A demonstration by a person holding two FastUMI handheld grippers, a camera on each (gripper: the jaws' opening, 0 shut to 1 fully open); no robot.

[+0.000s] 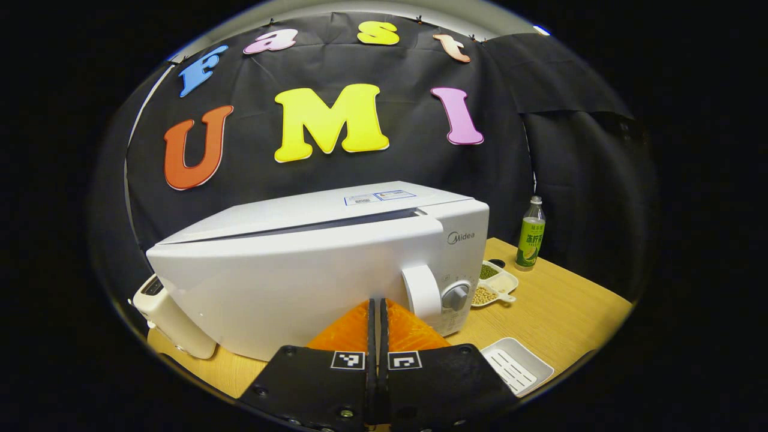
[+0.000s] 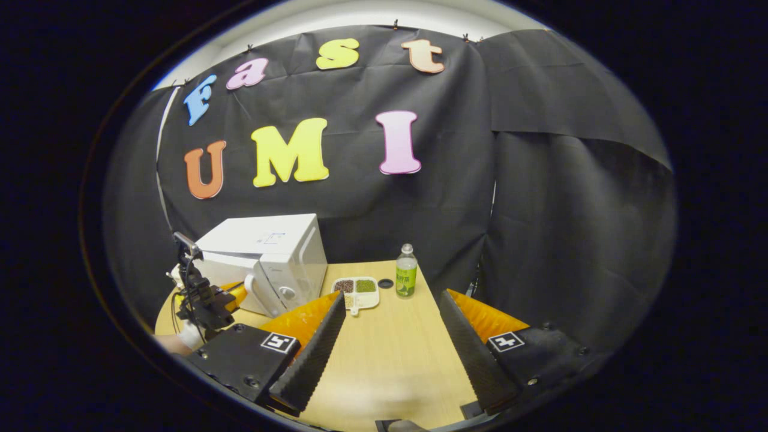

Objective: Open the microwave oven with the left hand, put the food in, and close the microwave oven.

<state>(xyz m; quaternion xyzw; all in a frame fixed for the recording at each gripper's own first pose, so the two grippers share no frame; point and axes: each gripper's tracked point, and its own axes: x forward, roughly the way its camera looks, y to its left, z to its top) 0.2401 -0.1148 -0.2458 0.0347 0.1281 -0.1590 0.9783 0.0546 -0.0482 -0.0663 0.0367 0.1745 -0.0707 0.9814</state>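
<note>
On the wooden table (image 2: 384, 360) the white microwave oven (image 1: 318, 264) stands with its door closed; in the left gripper view it is at 12 o'clock from the left gripper (image 1: 378, 336), whose fingers are pressed together with nothing between them, close before the door handle (image 1: 421, 293). The right gripper (image 2: 390, 348) is wide open and holds nothing. A divided dish of beans (image 2: 358, 289) lies at 12 o'clock from it, a green bottle (image 2: 406, 271) at 1 o'clock.

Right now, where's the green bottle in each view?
Left gripper view: bottle at right, on the table's far edge, right of the microwave.
Right gripper view: bottle at centre, far end of the table.
Shared landmark: divided dish of beans beside it.
</note>
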